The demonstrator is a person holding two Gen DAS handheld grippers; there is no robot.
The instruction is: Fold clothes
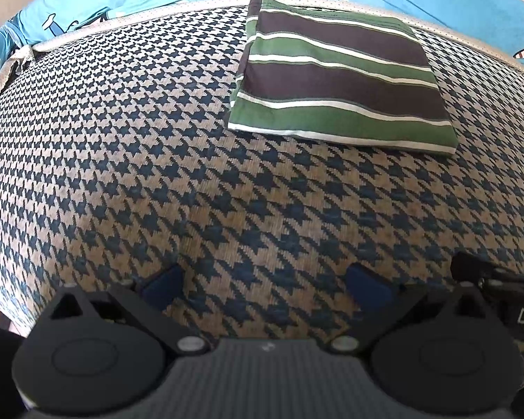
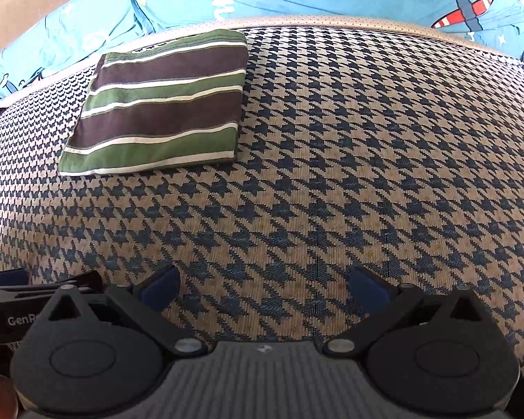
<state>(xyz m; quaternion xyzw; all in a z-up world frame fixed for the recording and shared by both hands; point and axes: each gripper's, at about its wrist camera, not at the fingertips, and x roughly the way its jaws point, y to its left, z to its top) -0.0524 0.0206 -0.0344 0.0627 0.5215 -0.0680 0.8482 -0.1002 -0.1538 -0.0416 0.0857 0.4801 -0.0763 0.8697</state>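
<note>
Houndstooth surface (image 1: 157, 139); folded striped garment (image 1: 339, 80) far side; left claw (image 1: 265, 284), right claw (image 2: 263, 288) apart, empty.

Right gripper (image 2: 263, 288) jaws wide apart, empty, over houndstooth cover (image 2: 332, 174); folded striped garment (image 2: 160, 108) lies flat at cover's far-left.

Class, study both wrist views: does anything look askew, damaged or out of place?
Nothing stands out. The striped garment lies neatly folded and flat on the houndstooth cover; both the left gripper and right gripper are open and empty.
</note>
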